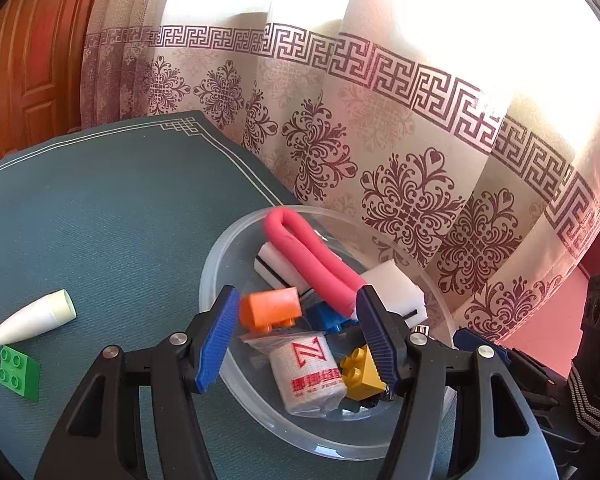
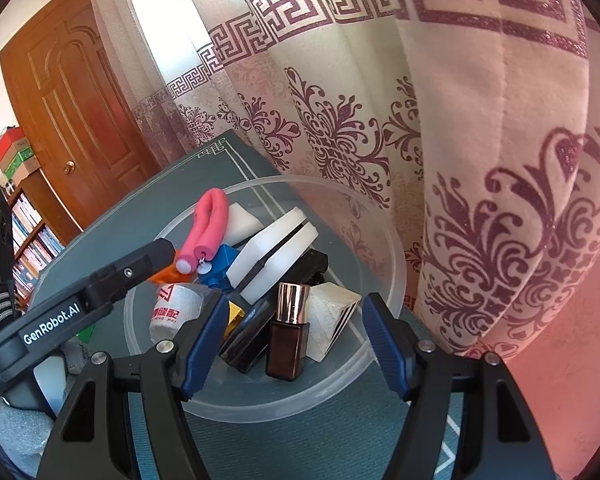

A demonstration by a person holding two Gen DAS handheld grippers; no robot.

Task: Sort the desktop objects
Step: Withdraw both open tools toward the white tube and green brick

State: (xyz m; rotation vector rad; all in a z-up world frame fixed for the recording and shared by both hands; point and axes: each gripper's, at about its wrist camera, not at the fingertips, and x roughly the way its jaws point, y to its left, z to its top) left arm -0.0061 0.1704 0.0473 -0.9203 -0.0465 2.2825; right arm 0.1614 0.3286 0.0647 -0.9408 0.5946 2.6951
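A clear plastic bowl point(image 1: 220, 264) stands on the teal mat, filled with several items: a pink foam roller point(image 1: 308, 248), an orange brick point(image 1: 270, 310), a blue brick point(image 1: 326, 316), a yellow brick point(image 1: 362, 372), a white bandage roll point(image 1: 308, 376) and white sponge blocks point(image 1: 396, 288). My left gripper point(image 1: 296, 296) hangs open over the bowl, its pads touching nothing. My right gripper point(image 2: 296, 304) is open above the bowl's point(image 2: 380, 216) near side, over a brown bottle point(image 2: 290, 332) with a shiny cap. Left of the bowl a white cone point(image 1: 32, 320) and a green flat brick point(image 1: 18, 372) lie on the mat.
A patterned curtain point(image 1: 400, 152) hangs right behind the bowl and the mat's far edge. The left gripper's black arm point(image 2: 80, 304) crosses the right wrist view at left. A wooden door point(image 2: 72, 112) and a bookshelf point(image 2: 28, 232) stand beyond the table.
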